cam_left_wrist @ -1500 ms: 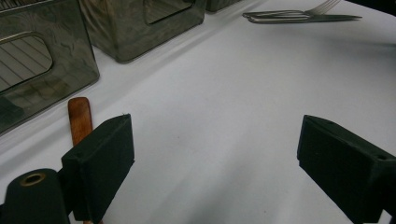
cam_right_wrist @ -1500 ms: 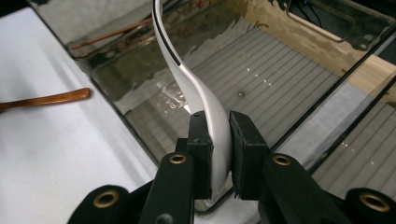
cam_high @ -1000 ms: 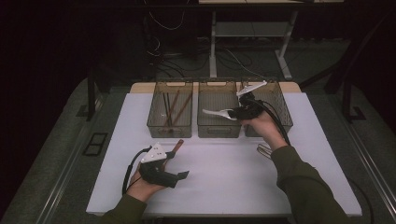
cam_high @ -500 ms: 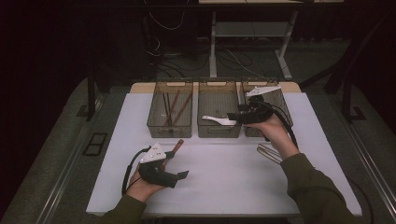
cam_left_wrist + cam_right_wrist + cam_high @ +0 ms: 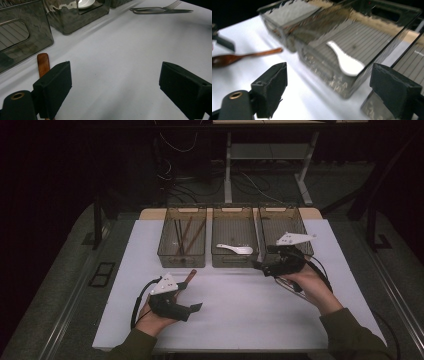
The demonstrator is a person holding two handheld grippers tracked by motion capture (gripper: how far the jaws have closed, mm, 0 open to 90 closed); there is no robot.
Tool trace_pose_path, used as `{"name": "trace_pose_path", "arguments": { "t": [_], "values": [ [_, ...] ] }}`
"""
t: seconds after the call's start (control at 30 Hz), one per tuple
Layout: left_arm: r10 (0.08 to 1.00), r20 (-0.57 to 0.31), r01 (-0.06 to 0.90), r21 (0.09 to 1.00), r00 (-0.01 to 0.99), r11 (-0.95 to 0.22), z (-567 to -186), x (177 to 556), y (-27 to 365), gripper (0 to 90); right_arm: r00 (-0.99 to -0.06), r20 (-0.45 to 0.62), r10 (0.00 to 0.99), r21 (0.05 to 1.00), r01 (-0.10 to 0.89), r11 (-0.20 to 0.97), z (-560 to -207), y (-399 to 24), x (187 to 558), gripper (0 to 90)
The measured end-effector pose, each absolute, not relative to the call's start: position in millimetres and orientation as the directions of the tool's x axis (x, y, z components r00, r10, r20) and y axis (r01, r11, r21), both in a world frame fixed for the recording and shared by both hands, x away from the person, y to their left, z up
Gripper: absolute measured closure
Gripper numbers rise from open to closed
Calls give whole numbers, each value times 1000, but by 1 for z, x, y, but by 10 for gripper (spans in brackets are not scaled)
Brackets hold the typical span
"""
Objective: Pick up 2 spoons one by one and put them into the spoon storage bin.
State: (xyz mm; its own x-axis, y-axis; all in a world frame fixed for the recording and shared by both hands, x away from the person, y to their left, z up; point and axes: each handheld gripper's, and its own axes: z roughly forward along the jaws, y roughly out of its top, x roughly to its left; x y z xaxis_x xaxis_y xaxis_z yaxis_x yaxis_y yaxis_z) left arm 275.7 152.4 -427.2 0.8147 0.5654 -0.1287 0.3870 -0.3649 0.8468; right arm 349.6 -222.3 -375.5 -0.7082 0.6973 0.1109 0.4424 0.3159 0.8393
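Three clear bins stand in a row at the upper middle of the high view on a white table (image 5: pixel 240 305). The left bin (image 5: pixel 182 255) holds dark and brown chopsticks (image 5: pixel 185 235); the middle bin (image 5: pixel 234 257) holds a white spoon (image 5: pixel 235 249), lying flat on its ribbed floor; the right bin (image 5: pixel 285 227) stands just beside it. In the right gripper view the white spoon (image 5: pixel 345 60) shows through the bin wall, above and between the two black jaws.

The right gripper (image 5: pixel 265 267) hangs at the right of centre, just in front of the gap between the middle and right bins. Its jaws have just been opening and now stand wide apart with nothing between them; the spoon lies apart from them inside the bin.

The left gripper (image 5: pixel 192 309) rests at the lower left of the high view on the table, its jaws spread wide and empty. A wooden spoon (image 5: pixel 189 276) lies on the table just beside it; in the left gripper view its brown handle (image 5: pixel 43 65) shows by the left jaw. A fork and knife (image 5: pixel 160 10) lie together at the upper right of that view.
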Motion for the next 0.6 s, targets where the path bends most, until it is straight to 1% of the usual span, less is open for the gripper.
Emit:
{"name": "trace_pose_path", "arguments": {
  "t": [0.4,0.6],
  "values": [
    [562,-124,382,847,818,-369,-426,275,152,102,-731,82,678,837,420,352,-405,-252,302,142],
    [567,-125,384,848,814,-365,-426,275,153,102,-715,84,694,829,437,349,-419,-270,287,142]
  ]
}}
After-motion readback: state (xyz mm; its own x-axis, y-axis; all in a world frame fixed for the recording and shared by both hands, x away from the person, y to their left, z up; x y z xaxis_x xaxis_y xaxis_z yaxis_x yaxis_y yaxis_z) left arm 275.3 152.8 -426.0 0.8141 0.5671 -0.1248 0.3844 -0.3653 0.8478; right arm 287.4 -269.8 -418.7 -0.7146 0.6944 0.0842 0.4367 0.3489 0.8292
